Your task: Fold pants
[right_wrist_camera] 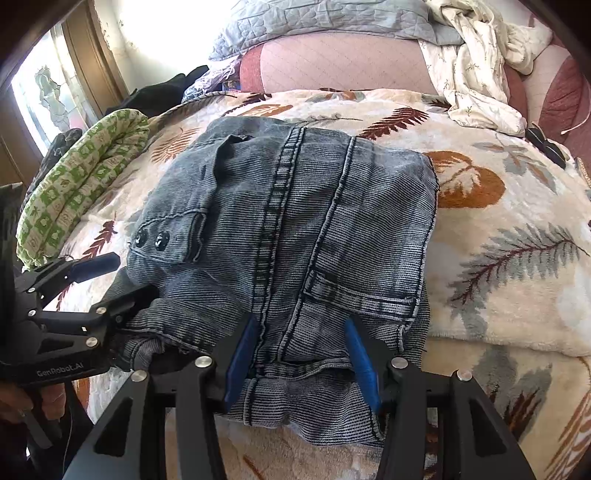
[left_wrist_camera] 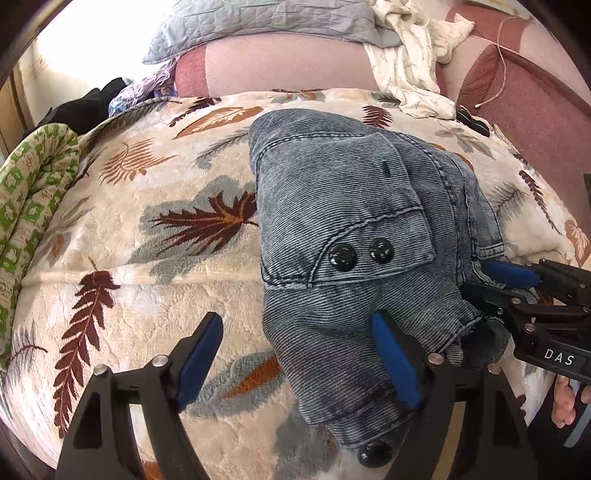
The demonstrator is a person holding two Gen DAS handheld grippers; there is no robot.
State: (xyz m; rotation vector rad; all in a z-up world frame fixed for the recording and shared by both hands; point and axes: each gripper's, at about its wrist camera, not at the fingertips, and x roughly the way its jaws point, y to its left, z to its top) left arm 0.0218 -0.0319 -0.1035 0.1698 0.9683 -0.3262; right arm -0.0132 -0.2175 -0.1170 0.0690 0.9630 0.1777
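Observation:
Folded grey-blue denim pants (left_wrist_camera: 332,184) (right_wrist_camera: 295,203) lie in a thick stack on a leaf-patterned blanket (left_wrist_camera: 147,229) (right_wrist_camera: 498,240), pocket flap with two black buttons (left_wrist_camera: 360,254) facing up. My left gripper (left_wrist_camera: 297,321) (right_wrist_camera: 129,277) is open wide at the stack's near left corner. One of its pads rests on the denim, the other hangs over the blanket. My right gripper (right_wrist_camera: 301,325) (left_wrist_camera: 476,277) straddles the near edge of the stack. Denim fills the gap between its blue pads, which press on the fold.
A rolled green-patterned cloth (left_wrist_camera: 33,199) (right_wrist_camera: 81,184) lies at the left edge of the bed. A grey quilted pillow (left_wrist_camera: 258,22) and a crumpled white floral garment (left_wrist_camera: 406,66) (right_wrist_camera: 472,74) sit at the back. A small black object (right_wrist_camera: 546,144) lies on the right.

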